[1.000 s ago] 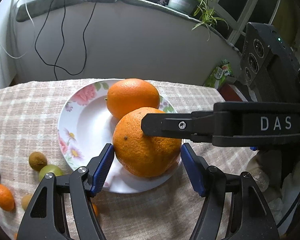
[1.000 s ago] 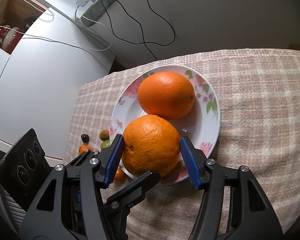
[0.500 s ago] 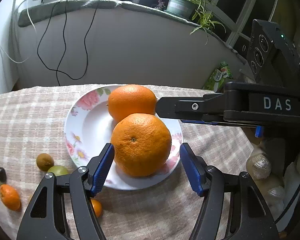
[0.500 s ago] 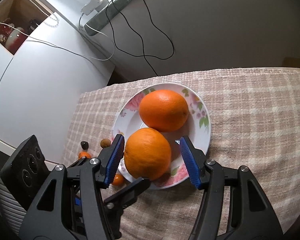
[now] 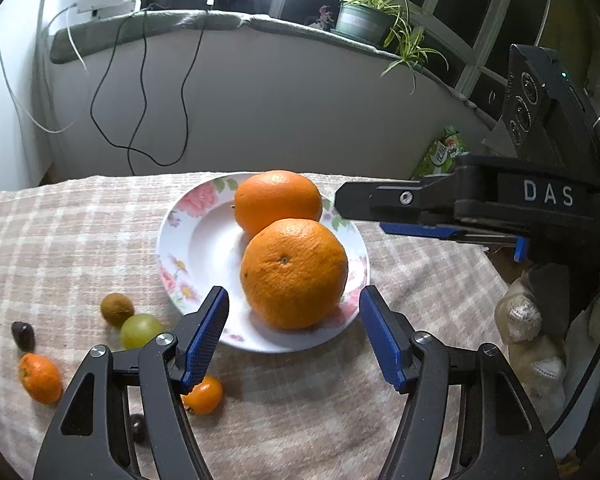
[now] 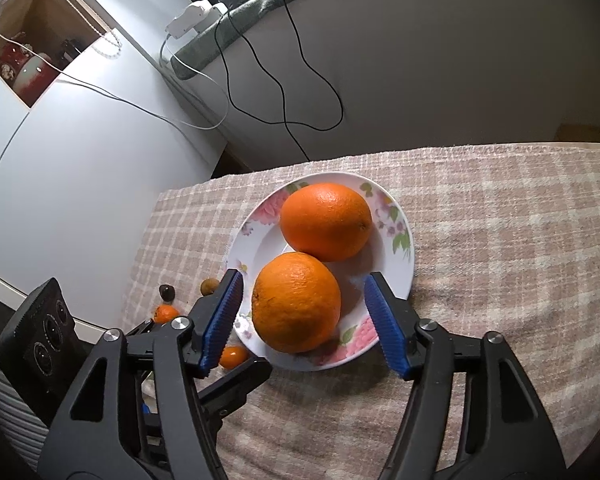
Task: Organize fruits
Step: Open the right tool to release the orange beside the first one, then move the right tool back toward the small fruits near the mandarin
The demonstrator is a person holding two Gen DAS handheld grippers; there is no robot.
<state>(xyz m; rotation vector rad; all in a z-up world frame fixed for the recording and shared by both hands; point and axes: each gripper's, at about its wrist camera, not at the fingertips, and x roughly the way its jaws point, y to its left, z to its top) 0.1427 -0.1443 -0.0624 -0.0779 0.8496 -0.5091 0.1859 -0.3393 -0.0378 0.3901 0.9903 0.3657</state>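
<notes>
Oranges: two large round ones (image 5: 294, 272) sit touching on a flowered white plate (image 5: 188, 248); at 6 o'clock, both grippers (image 5: 294, 336) (image 6: 304, 320) gape, grasping nothing.

Both the left tongs (image 5: 294, 338) and the right tongs (image 6: 302, 324) hang with jaws spread wide, gripping nothing.

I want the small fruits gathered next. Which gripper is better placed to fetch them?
Probably the left gripper. It is open, and the green grape and small orange fruit lie on the cloth beside its left finger. The right gripper, also open, sits over the plate, farther from them.
</notes>
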